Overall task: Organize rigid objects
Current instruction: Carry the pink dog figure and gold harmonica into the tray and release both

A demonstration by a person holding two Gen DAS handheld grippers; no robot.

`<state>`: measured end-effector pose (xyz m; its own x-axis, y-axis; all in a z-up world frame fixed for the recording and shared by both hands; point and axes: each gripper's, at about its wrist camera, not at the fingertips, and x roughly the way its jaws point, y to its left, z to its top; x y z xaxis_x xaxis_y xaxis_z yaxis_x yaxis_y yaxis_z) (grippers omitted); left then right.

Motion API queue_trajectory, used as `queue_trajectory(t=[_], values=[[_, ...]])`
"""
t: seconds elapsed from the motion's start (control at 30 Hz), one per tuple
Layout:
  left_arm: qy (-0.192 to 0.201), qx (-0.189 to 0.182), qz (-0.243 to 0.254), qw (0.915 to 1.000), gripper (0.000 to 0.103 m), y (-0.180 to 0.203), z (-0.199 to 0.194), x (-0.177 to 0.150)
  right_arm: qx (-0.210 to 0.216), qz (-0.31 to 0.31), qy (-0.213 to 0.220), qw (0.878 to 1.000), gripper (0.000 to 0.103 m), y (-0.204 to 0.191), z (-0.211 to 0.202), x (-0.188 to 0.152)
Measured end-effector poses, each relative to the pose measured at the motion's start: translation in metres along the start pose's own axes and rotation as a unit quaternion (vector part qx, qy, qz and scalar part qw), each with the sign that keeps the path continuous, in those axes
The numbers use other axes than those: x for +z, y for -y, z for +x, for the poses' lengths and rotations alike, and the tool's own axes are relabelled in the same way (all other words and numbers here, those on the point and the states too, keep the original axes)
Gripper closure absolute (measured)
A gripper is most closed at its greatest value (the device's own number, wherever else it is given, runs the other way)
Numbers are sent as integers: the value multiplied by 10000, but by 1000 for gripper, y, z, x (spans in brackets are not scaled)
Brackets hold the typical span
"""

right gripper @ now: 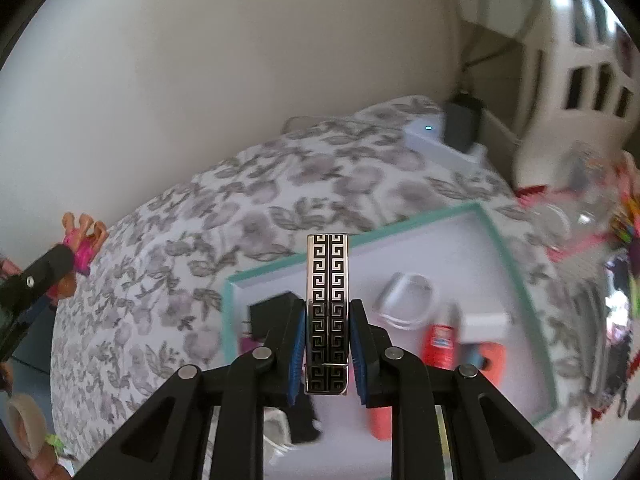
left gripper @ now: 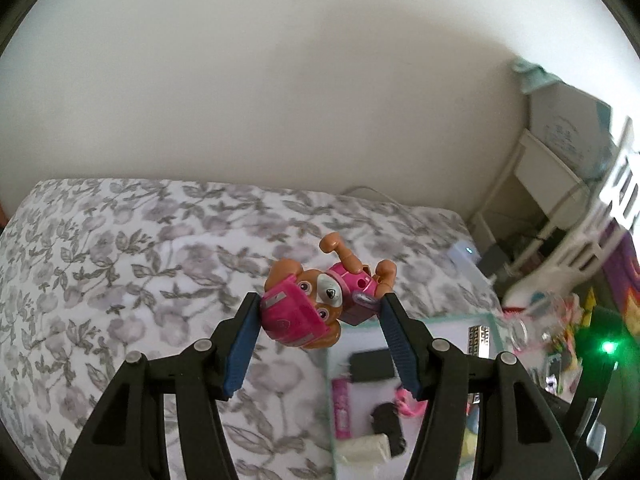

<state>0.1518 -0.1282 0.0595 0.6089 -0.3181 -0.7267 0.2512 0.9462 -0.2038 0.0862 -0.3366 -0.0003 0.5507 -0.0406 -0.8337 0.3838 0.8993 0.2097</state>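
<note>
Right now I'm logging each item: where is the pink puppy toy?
The pink puppy toy is clamped in the left gripper, held above the floral bedspread, left of the teal-rimmed tray.

pink-tan toy pup (left gripper: 316, 304); black-silver key-pattern bar (right gripper: 327, 308).

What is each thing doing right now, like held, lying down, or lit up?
Left hand-held gripper: shut on the puppy toy.
Puppy toy: held up, upside down.
Right hand-held gripper: shut on the patterned case.
Patterned case: held upright over the tray.
Tray: open, on the bedspread, things lying inside.
White box: small light on.
</note>
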Motion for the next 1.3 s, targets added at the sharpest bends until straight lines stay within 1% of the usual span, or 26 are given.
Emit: queue_trajectory(t=[0.1, 0.23, 0.4, 0.5, 0.6, 0.77, 0.87, 1.1, 1.27, 1.3], values=[[-103, -97, 191, 9997, 41, 19, 1, -15, -104, 72, -14, 9999, 81, 14, -6, -7], [-279, -219, 321, 9989, 41, 37, 9, -36, -161, 147, -154, 9996, 81, 28, -2, -18], [-543, -204, 425, 9974, 41, 54, 26, -58, -208, 194, -360, 9989, 81, 38, 7, -28], [-688, -240, 418, 9965, 41, 56, 38, -64, -235, 214, -448, 9985, 81, 42, 14, -30], [-834, -165, 430, 9955, 41, 58, 53, -71, -315, 190, -532, 9979, 81, 44, 21, -32], [-1190, -63, 367, 9922, 41, 56, 81, -86, -437, 99, -727, 9963, 81, 44, 37, -37], [-1348, 9, 355, 9902, 41, 55, 91, -92, -467, 66, -800, 9957, 81, 45, 43, -39], [-1632, 194, 417, 9855, 41, 53, 104, -103, -499, 44, -909, 9946, 81, 47, 50, -41], [-1667, 179, 371, 9851, 41, 51, 102, -104, -536, 73, -836, 9950, 78, 48, 46, -40], [-1657, 185, 364, 9853, 39, 51, 101, -104, -543, 81, -828, 9951, 78, 47, 45, -39]])
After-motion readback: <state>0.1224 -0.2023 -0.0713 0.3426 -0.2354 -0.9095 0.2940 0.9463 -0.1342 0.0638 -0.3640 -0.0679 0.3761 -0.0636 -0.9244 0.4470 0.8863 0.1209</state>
